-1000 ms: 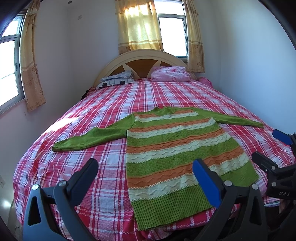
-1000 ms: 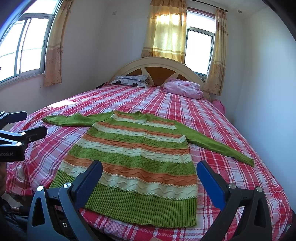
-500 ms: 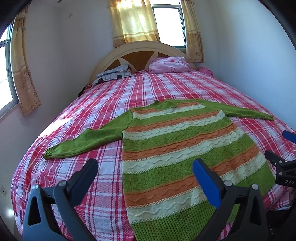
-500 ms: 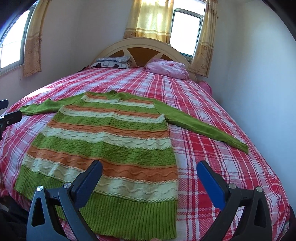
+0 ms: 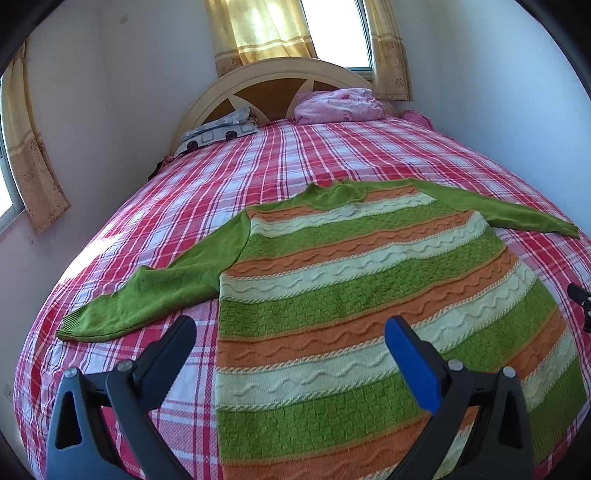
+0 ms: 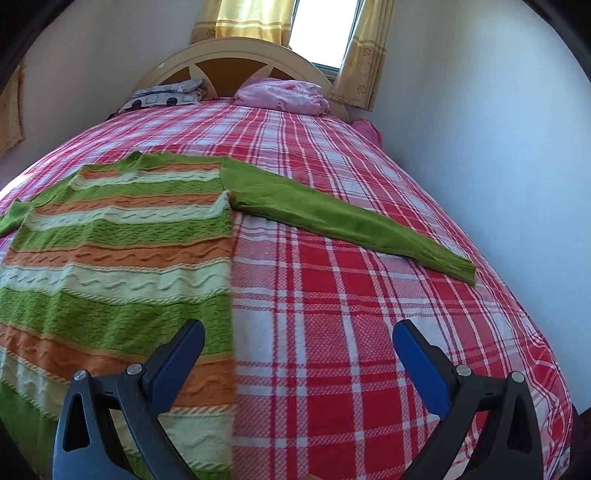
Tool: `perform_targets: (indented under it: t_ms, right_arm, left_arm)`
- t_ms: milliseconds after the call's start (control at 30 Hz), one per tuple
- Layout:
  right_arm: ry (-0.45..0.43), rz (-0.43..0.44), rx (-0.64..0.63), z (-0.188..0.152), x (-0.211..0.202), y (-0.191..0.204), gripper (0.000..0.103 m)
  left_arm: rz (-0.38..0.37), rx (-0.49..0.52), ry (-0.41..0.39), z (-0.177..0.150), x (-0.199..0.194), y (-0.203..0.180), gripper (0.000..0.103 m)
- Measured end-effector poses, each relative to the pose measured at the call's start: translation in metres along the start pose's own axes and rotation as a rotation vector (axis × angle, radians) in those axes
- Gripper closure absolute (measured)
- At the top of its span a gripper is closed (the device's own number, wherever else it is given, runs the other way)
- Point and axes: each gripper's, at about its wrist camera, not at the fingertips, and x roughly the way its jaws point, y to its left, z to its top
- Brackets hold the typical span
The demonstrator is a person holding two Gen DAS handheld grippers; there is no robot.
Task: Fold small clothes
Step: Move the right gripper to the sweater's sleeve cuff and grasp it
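Nearest us, the left gripper [image 5: 290, 341] and right gripper [image 6: 299, 345] hang above the bed with fingers spread wide, gripping nothing. Under them we see the striped sweater [image 5: 369, 295] lying flat, sleeves out, on the red plaid bedspread [image 6: 351, 314]. Farther off we find a pink pillow [image 5: 338, 105], a patterned pillow [image 5: 218, 129], the arched headboard [image 5: 275, 79], yellow curtains [image 5: 258, 29] and pale walls.

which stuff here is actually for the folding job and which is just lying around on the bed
For the job:
striped sweater
left gripper, open
right gripper, open

Just lying about:
pink bundle
patterned pillow
plaid bedspread
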Motion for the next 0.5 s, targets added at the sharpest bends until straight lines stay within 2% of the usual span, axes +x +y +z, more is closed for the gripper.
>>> perform_targets:
  t_ms: [233, 500]
  right_arm:
    - [0.058, -0.042, 0.053, 0.008, 0.041, -0.035, 0.001]
    - [0.086, -0.087, 0.137, 0.021, 0.073, -0.083, 0.001]
  left_arm:
    - [0.029, -0.004, 0.008, 0.017, 0.035, -0.003, 0.0]
    - [0.083, 0.0, -0.02, 0.038, 0.064, -0.017, 0.0]
